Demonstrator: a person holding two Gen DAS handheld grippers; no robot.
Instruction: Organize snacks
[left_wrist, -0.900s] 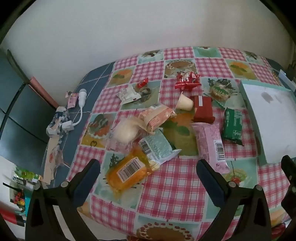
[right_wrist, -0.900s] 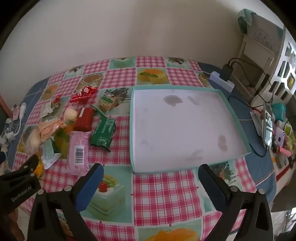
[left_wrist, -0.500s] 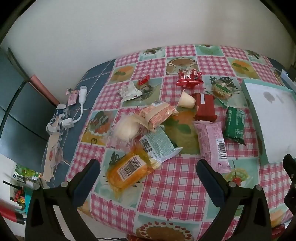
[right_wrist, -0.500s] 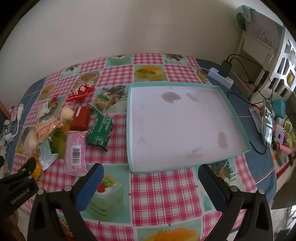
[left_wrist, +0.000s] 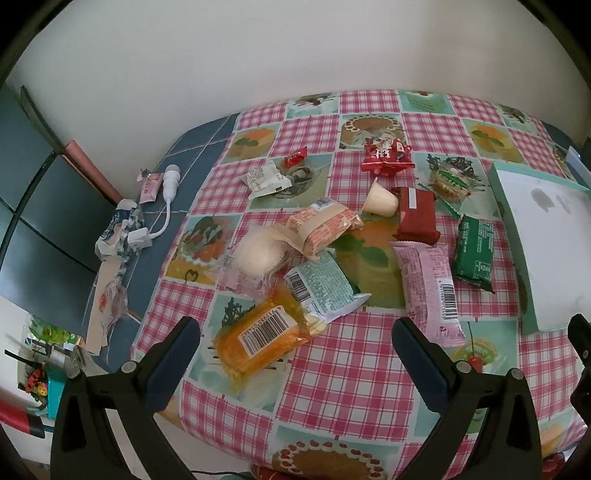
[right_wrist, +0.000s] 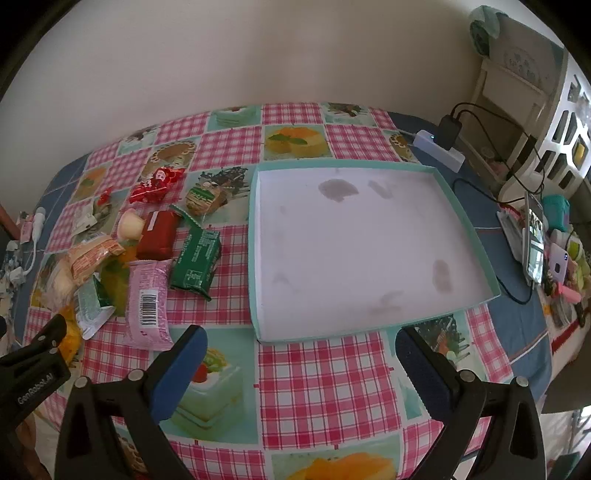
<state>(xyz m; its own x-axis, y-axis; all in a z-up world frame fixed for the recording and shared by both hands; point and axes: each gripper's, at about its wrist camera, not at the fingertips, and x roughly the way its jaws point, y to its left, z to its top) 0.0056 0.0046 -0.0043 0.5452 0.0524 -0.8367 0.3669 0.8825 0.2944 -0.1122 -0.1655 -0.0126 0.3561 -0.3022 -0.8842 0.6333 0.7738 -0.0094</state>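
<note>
Several wrapped snacks lie in a loose pile on the checked tablecloth: an orange pack (left_wrist: 258, 338), a pale green pack (left_wrist: 323, 286), a pink pack (left_wrist: 428, 291), a dark green pack (left_wrist: 474, 253), a red pack (left_wrist: 415, 219). The pink pack (right_wrist: 146, 301) and dark green pack (right_wrist: 195, 258) also show in the right wrist view. A shallow teal box (right_wrist: 255, 240) with a white floor sits right of the pile; nothing lies in it. My left gripper (left_wrist: 295, 350) is open above the table's near edge, just short of the orange pack. My right gripper (right_wrist: 301, 354) is open before the box's near wall.
A power strip (right_wrist: 439, 149) with a plugged charger and cables lies at the back right. Phones and small items (right_wrist: 535, 236) crowd the right edge. A white cable and torn wrappers (left_wrist: 125, 232) lie on the blue cloth at the left. A wall stands behind the table.
Both grippers have drifted slightly back and up from the table, so the snacks and box sit a little lower in view. Nothing was grasped or moved.
</note>
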